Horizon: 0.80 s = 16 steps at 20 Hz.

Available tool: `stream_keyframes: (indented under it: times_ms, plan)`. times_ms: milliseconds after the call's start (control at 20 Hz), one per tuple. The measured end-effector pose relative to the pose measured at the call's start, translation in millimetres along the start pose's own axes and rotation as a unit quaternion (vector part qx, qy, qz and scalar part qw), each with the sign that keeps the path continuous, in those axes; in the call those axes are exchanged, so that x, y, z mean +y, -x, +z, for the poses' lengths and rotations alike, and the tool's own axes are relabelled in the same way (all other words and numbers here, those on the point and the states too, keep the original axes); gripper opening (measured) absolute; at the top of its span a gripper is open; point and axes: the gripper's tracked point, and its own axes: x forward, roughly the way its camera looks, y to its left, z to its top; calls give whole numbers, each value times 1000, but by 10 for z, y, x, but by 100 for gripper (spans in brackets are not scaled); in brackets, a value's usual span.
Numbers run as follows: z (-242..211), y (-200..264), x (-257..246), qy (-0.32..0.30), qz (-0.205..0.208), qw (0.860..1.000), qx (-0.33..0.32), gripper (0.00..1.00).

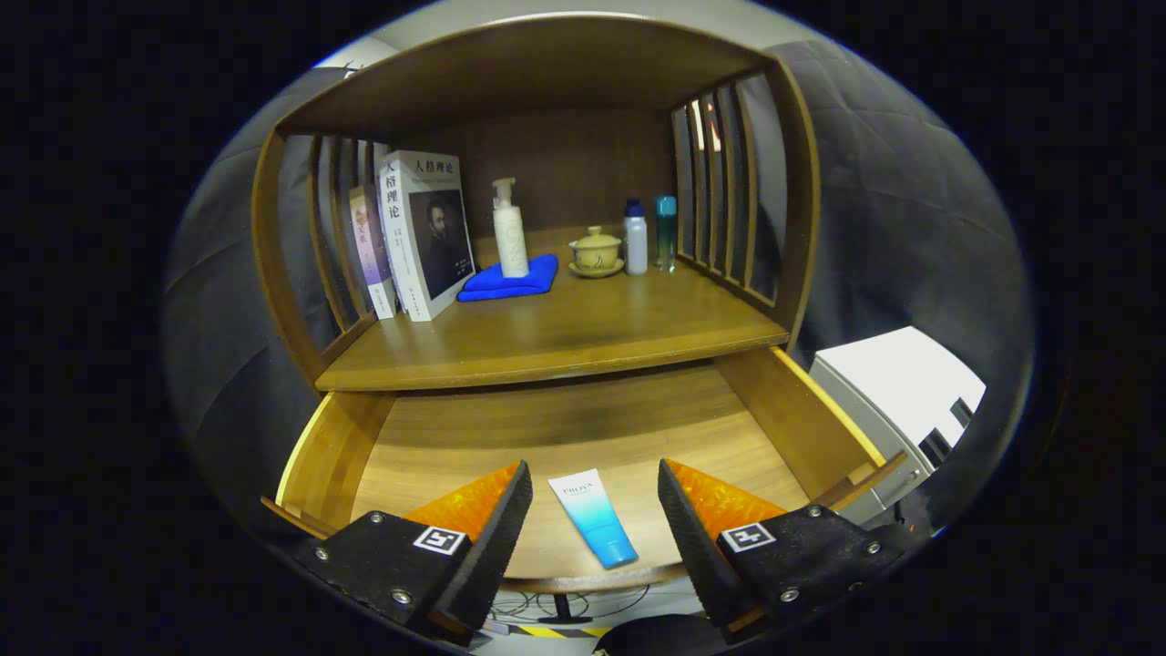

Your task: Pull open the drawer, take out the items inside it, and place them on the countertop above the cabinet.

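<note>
Gripper view: gripper (595, 497) spread wide, empty, over the open drawer (802, 419); cosmetic tube (592, 516) lies between the fingers, long axis near-to-far, cap end nearest, angled slightly right.

The wooden drawer (583, 437) stood pulled open beneath the countertop (547, 337). Inside lay one item — a white-to-blue tube (594, 517), flat on the drawer floor near its front edge, cap end pointing outward — between the spread gripper (594, 506) fingers, touching neither.
</note>
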Motion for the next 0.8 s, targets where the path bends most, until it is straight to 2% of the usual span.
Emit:
stream_keyframes:
  times_ms: [300,550,800]
  plan:
    - [-161,-401,-50,14,-8,996,89,87]
    - [-567,-646,-77,6,-9,981,192,87]
    - [-836,-726,-63,14,-8,969,248,87]
